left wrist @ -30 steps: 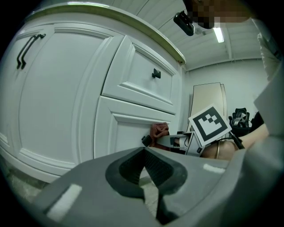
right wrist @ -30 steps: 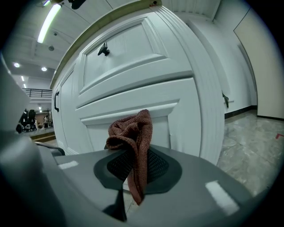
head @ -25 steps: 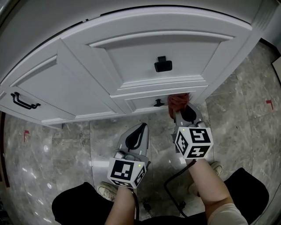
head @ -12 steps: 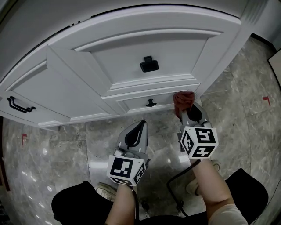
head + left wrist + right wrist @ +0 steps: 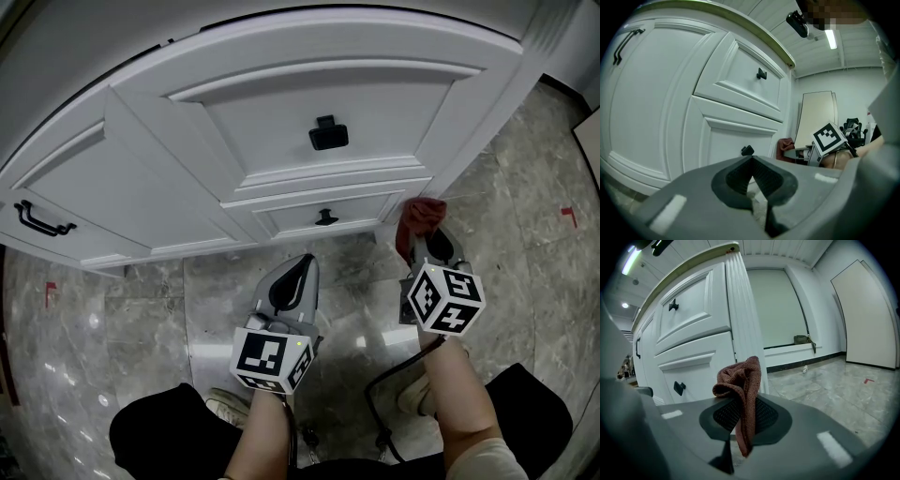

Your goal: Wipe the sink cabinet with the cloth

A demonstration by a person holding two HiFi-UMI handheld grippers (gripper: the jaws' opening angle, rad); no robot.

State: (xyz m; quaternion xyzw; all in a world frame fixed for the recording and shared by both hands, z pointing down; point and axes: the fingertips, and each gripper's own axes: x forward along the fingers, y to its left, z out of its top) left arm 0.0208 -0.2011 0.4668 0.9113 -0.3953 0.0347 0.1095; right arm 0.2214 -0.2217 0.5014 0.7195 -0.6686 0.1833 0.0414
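Rust-red cloth [image 5: 740,376] clamped tight in the right gripper [image 5: 743,417], bunched just past its tips, right up by the white sink cabinet [image 5: 281,122] corner post. Left gripper [image 5: 752,174] closed on nothing, idling alongside. Probably mid-wipe; next: press flat onto the panel ahead-left and drag across.

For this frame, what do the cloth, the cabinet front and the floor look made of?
Cloth: reddish-brown woven or knitted fabric, matte; a coarse weave shows.
Cabinet front: white-painted panels, probably wood or board, with a smooth satin sheen.
Floor: grey veined tile, marble or marble-look, polished; light reflections and joint lines show.
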